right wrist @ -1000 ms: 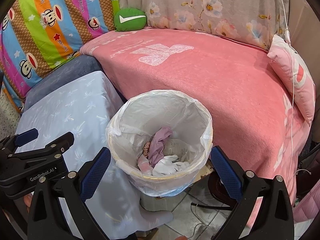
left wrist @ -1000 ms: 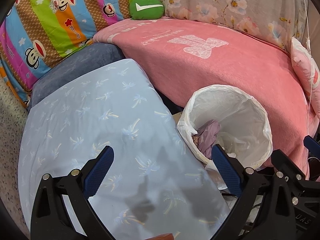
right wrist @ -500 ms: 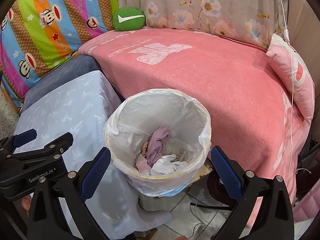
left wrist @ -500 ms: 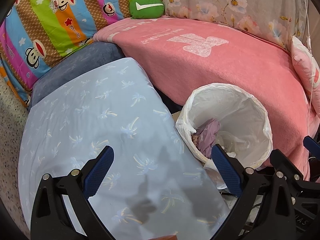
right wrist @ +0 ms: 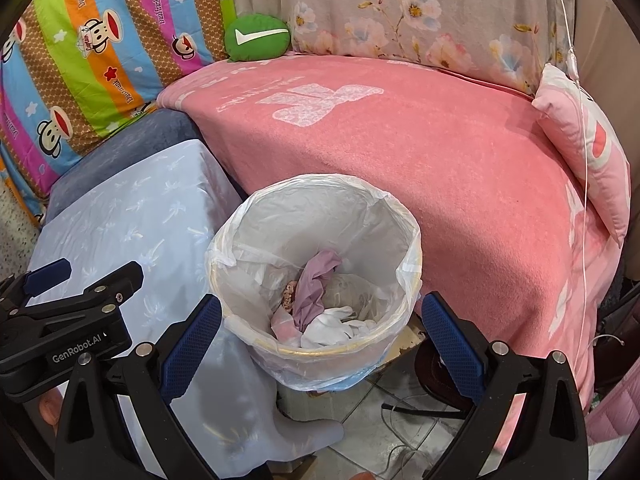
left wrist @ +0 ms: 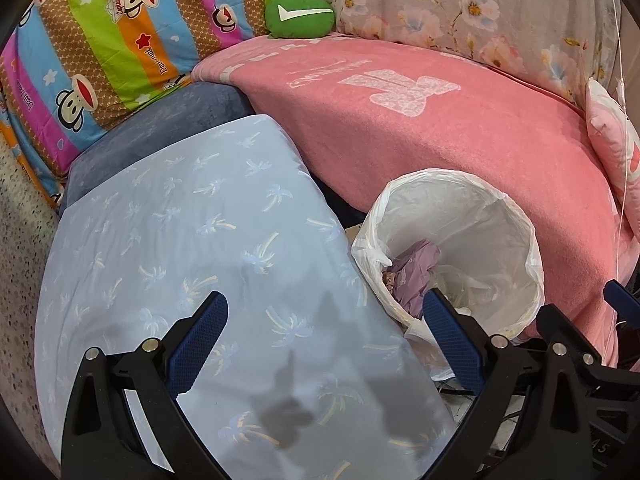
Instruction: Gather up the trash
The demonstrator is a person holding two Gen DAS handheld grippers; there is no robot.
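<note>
My left gripper (left wrist: 324,344) hangs over the blue cloth (left wrist: 192,248), jaws spread wide and holding nothing. My right gripper (right wrist: 320,344) hangs over the bin (right wrist: 256,216), jaws likewise spread wide and empty; its fingertips flank the near rim without touching it. The bin, lined with a white bag (right wrist: 404,268), stands on the floor between the cloth-covered surface and the pink blanket (right wrist: 460,152). Inside lie the trash items: a purple wrapper (right wrist: 314,292), white crumpled paper (right wrist: 332,326) and a small brown scrap (right wrist: 289,295). A green cushion (right wrist: 256,38) rests at the blanket's far corner, against the striped quilt (right wrist: 80,60).
</note>
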